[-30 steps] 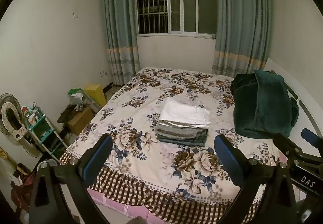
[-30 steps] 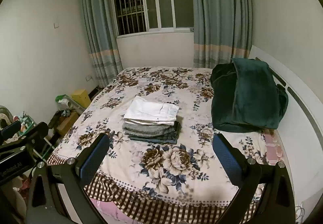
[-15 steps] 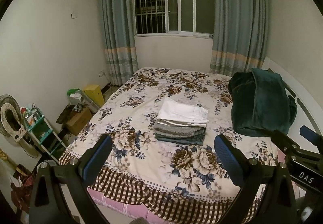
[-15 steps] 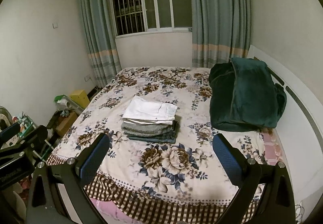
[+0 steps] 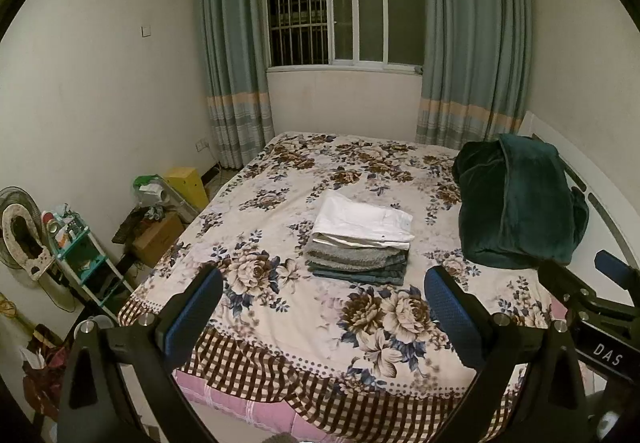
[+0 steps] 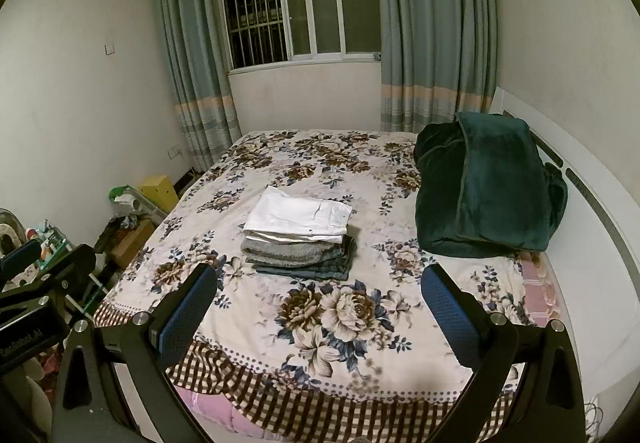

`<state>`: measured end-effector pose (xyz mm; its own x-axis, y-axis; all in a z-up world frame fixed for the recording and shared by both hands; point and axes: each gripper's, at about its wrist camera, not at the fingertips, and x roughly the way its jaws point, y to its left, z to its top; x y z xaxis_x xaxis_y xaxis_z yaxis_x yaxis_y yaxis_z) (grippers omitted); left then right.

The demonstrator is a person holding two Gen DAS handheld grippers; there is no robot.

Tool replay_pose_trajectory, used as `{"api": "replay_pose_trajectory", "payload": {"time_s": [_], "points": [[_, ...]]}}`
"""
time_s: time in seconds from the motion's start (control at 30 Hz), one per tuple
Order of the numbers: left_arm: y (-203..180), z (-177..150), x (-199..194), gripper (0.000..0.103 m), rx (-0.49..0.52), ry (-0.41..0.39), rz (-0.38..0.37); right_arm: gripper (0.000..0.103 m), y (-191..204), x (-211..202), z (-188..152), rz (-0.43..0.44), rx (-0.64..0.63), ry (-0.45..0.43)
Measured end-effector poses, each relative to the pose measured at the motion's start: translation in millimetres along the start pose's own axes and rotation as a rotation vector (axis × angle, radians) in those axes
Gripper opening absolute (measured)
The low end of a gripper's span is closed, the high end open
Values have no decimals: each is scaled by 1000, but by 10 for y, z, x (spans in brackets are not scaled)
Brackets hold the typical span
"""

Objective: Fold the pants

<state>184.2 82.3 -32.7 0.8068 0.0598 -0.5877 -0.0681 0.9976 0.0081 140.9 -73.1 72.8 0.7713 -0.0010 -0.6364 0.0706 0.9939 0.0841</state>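
My left gripper had its jaws spread wide with nothing between them, and my right gripper stood the same way, both held out past the foot of the bed, well short of any cloth. Over the last second the only change was a small one: both cameras had drifted back and tipped slightly, so the bed sat a little lower and farther off in each view, while nothing on it had moved. The stack of folded pants lay near the middle of the floral bedspread, white pair on top, a grey one and darker ones beneath, edges fairly square. From the left view I could see part of my right gripper at the far right edge; from the right view part of my left one showed at the far left edge. Off to the right, against the headboard, sat a heaped dark green blanket, apart from the stack. Past the bed on the left were a yellow box and a small shelf rack on the floor, and the curtained window behind. With empty jaws pulling away from a tidy pile and no loose pants that I could find, I judged the folding done, or nearly so.
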Motion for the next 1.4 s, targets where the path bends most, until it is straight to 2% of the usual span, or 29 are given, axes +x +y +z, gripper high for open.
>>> {"api": "replay_pose_trajectory", "payload": {"time_s": [1.4], "points": [[-11, 29, -43, 103, 10, -8, 0, 103, 18, -49, -70, 3, 2, -5]]}}
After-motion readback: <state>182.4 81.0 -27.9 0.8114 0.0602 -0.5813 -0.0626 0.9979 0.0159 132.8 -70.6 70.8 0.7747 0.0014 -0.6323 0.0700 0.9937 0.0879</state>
